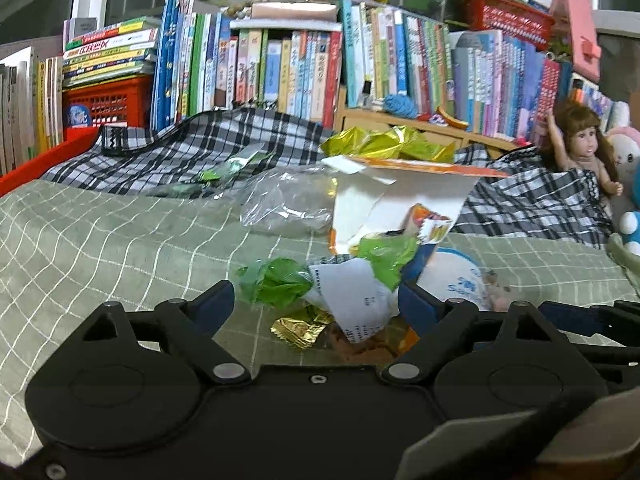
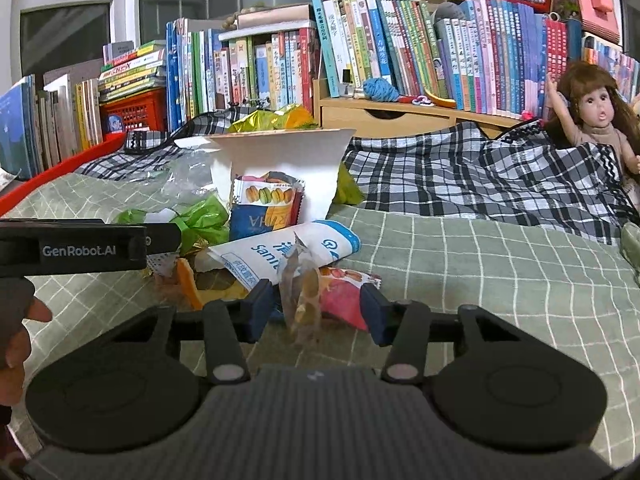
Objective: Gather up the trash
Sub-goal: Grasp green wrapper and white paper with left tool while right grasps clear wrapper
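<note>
A heap of trash lies on the green checked bedcover (image 1: 100, 240). My left gripper (image 1: 316, 304) is open over its near side, with a crumpled green wrapper (image 1: 276, 284), a white receipt (image 1: 352, 296) and gold foil (image 1: 298, 330) between its fingers, none of them pressed. My right gripper (image 2: 318, 308) is also open, straddling an upright clear brownish wrapper (image 2: 302, 292) and a pink snack packet (image 2: 340, 296). Behind them lie a white-and-blue wipes packet (image 2: 280, 248), a macaron wrapper (image 2: 268, 196) and a torn white carton (image 2: 280, 152). The left gripper's body (image 2: 88, 244) shows at the left of the right wrist view.
A black-and-white plaid cloth (image 2: 480, 176) is bunched at the back of the bed. Rows of books (image 1: 280, 68) and a red basket (image 1: 108, 100) stand behind it. A doll (image 2: 592, 112) sits at the right, a red rail (image 1: 48, 160) at the left. A clear plastic bag (image 1: 288, 204) lies mid-heap.
</note>
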{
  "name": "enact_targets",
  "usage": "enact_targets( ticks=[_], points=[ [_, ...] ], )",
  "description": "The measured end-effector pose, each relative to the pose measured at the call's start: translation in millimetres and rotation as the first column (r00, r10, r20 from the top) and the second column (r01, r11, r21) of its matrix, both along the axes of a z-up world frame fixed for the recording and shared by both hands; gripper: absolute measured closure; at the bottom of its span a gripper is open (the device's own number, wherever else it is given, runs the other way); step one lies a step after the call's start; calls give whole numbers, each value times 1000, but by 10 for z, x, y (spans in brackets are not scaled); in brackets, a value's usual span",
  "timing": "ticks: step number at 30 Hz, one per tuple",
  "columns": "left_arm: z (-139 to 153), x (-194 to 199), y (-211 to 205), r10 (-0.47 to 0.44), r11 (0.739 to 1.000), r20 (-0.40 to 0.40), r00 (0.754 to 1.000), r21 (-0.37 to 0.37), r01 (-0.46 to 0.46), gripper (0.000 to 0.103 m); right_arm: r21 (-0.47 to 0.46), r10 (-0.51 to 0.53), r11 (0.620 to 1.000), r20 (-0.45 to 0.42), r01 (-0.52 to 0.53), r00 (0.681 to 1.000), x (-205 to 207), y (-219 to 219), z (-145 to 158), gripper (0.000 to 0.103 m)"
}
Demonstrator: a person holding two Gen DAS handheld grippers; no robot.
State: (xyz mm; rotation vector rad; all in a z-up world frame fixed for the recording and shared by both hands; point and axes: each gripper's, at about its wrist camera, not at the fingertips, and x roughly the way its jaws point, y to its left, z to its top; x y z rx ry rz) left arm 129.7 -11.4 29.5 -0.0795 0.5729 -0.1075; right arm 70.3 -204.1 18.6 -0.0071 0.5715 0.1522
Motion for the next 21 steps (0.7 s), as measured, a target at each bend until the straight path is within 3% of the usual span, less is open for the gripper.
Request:
enact_targets(
  ticks=[11,14,18,21],
  points=[
    [-39,148,-51,3,1000,-8,1000,2,-3,18,-25,8,1000,-18,-9,1000,144,65,-70,51],
    [-50,153,-43,-8,1000,-7,1000,-17,8,20,-29,7,1000,-21,-7,1000,145,79,-87,58],
    [-29,130,-19,-22,999,-5,1000,-39,22,27,-21,6,1000,-16,-6,1000,127,69,-74,77],
    [7,85,0,-33,998,2,999,-44,33,30,-15,15,1000,2,-15,1000,79,55,-35,78]
  ],
)
